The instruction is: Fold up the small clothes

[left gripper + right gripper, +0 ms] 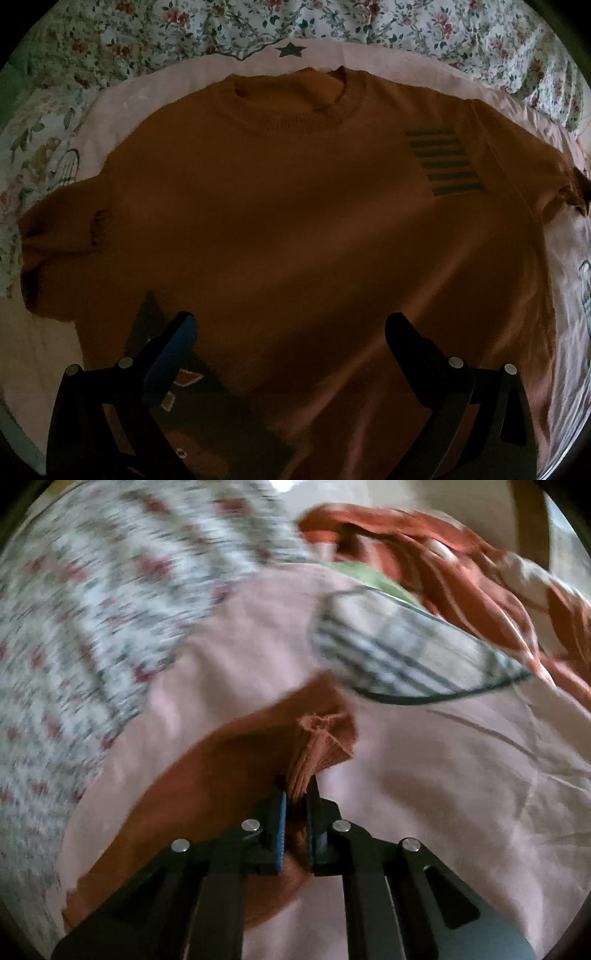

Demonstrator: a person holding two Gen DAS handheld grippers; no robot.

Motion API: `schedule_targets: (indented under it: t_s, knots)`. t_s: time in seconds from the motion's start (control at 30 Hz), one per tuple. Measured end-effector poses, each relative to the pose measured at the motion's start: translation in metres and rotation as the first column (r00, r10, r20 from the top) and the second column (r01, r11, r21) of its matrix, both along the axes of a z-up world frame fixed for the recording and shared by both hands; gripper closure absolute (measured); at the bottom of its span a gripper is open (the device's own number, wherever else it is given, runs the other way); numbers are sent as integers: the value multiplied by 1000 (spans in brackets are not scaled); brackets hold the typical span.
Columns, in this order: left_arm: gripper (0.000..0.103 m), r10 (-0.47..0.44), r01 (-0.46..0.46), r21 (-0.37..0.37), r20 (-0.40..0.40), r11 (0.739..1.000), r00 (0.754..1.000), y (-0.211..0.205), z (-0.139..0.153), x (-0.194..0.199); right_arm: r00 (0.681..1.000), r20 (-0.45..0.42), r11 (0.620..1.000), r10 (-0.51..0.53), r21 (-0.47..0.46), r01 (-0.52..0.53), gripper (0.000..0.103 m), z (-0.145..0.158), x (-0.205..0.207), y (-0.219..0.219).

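Observation:
A rust-orange knitted sweater (288,206) lies spread flat, front up, on a pink sheet (155,92), its neck at the far side and a patch of dark stripes (441,162) on the chest. My left gripper (291,325) hangs open above the sweater's lower part, nothing between its fingers. In the right wrist view my right gripper (297,786) is shut on a bunched sleeve cuff (317,738) of the same sweater (207,775), the ribbed knit pinched between the pads and sticking out past the tips.
A floral bedspread (184,33) surrounds the pink sheet (443,775). In the right wrist view a plaid cloth (399,646) and a crumpled orange-and-white fabric (461,565) lie beyond the sleeve. A dark star print (290,50) marks the sheet above the neck.

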State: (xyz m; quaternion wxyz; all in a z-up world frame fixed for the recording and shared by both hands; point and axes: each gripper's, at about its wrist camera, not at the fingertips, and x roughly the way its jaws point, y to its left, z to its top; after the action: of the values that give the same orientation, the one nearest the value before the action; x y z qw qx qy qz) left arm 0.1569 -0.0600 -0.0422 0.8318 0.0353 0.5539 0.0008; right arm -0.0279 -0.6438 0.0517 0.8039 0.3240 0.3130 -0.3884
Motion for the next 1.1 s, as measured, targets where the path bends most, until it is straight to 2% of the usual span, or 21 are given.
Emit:
schedule_targets:
  t_s: [0.1, 0.2, 0.23, 0.4, 0.53, 0.6, 0.63, 0.73, 0.93, 1.03, 1.07, 1.1]
  knots:
    - [1, 9, -9, -17, 2, 1000, 1000, 5, 1, -1, 990, -29, 990, 140, -31, -141, 94, 14, 26, 44]
    - [1, 15, -15, -35, 13, 999, 1000, 13, 4, -2, 959, -16, 958, 285, -21, -285, 94, 22, 52, 98]
    - [1, 17, -16, -38, 18, 999, 1000, 16, 6, -3, 939, -1, 939, 343, -9, -343, 94, 23, 63, 125]
    - [1, 43, -41, -60, 34, 997, 999, 42, 12, -16, 859, 96, 853, 503, 103, -511, 94, 9, 111, 224]
    - [1, 73, -70, -82, 37, 994, 997, 67, 15, -30, 782, 165, 750, 602, 219, -624, 95, -23, 158, 319]
    - [1, 83, -79, -93, 42, 992, 996, 79, 16, -38, 751, 195, 702, 631, 267, -660, 94, -38, 174, 353]
    - [1, 89, -84, -99, 44, 992, 995, 86, 17, -43, 725, 215, 660, 654, 305, -686, 94, -49, 187, 380]
    - [1, 105, -99, -116, 44, 988, 994, 105, 17, -52, 670, 226, 578, 707, 361, -731, 95, -72, 211, 433]
    - [1, 116, -105, -184, 47, 977, 992, 123, 19, -53, 589, 265, 435, 764, 463, -773, 92, -114, 242, 511]
    - [1, 115, -104, -224, 38, 969, 993, 124, 13, -36, 567, 213, 419, 796, 482, -769, 81, -127, 250, 527]
    - [1, 114, -103, -235, 34, 966, 993, 125, 11, -30, 566, 208, 415, 798, 491, -765, 69, -128, 250, 528]
    - [1, 113, -102, -246, 29, 964, 993, 124, 7, -21, 569, 219, 411, 793, 497, -764, 65, -127, 248, 526]
